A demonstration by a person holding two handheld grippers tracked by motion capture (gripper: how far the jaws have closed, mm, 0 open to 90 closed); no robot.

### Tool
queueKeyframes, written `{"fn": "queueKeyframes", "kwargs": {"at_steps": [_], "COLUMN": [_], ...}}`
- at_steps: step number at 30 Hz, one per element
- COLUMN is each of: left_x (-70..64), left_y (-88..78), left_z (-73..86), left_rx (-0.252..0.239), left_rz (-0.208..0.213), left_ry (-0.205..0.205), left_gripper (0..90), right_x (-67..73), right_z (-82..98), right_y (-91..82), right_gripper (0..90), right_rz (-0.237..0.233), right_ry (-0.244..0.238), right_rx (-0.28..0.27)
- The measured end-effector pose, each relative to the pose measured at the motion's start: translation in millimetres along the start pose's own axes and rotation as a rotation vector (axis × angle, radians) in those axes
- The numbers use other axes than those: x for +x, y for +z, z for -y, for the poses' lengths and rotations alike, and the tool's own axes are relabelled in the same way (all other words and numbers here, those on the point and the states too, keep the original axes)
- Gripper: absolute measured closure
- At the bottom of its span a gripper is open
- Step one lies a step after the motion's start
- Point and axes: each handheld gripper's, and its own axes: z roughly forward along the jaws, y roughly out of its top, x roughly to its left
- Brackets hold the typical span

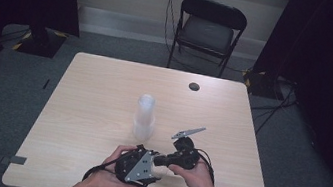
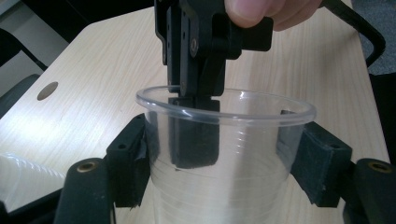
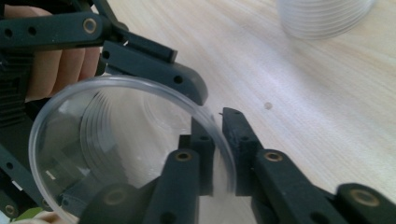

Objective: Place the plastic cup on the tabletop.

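A clear plastic cup (image 2: pixel 224 186) sits between the jaws of my left gripper (image 2: pixel 224 163), whose pads press on its two sides. In the high view this gripper (image 1: pixel 155 170) is near the table's front edge, held in the person's left hand. My right gripper (image 3: pixel 219 140) comes at the cup's (image 3: pixel 116 140) rim from the right. One of its jaws is inside the cup and the other outside, with the thin rim in the narrow gap between them and the pads not pressing on it. In the left gripper view the right gripper (image 2: pixel 194 93) reaches down over the far rim.
A stack of clear cups (image 1: pixel 144 116) stands upright in the middle of the wooden table (image 1: pixel 104 89), just beyond both hands. A round cable hole (image 1: pixel 194 86) lies near the far edge. A black folding chair (image 1: pixel 208 29) stands behind the table.
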Motion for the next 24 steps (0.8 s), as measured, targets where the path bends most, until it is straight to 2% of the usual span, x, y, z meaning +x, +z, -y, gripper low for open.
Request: {"fn": "queueKeyframes", "kwargs": {"at_steps": [3, 5, 8, 13, 15, 18, 24], "left_x": [1.4, 1.5, 5.1, 12.6, 15.6, 18.1, 19.4], "left_y": [-0.1, 0.0, -1.1, -1.6, -1.0, -0.3, -0.2], "left_z": [0.5, 1.7, 2.9, 5.9, 6.8, 8.7, 10.9], "left_rx": [0.003, -0.006, -0.018, -0.039, -0.043, -0.051, -0.067], "left_rz": [-0.001, -0.003, -0.015, -0.015, -0.016, -0.001, -0.007], "left_ry": [-0.003, -0.025, -0.033, -0.092, -0.122, -0.157, -0.191], "left_gripper": [30.4, 30.5, 30.6, 31.0, 31.1, 31.2, 31.2], "right_x": [-1.2, -1.7, -2.8, -4.1, -5.6, -6.5, -6.8], "right_z": [-0.1, -0.4, -0.8, -1.1, -0.5, 0.3, 1.7], "right_y": [-1.2, -1.9, -2.4, -5.8, -7.6, -10.8, -16.0], "right_gripper": [80.8, 79.6, 77.6, 74.7, 73.8, 72.5, 71.5], "right_rz": [-0.003, -0.002, -0.007, 0.004, -0.006, 0.001, 0.009], "right_ry": [0.000, 0.000, 0.003, 0.003, 0.002, 0.004, 0.002], "right_rx": [-0.011, -0.014, -0.024, -0.064, -0.083, -0.107, -0.147]}}
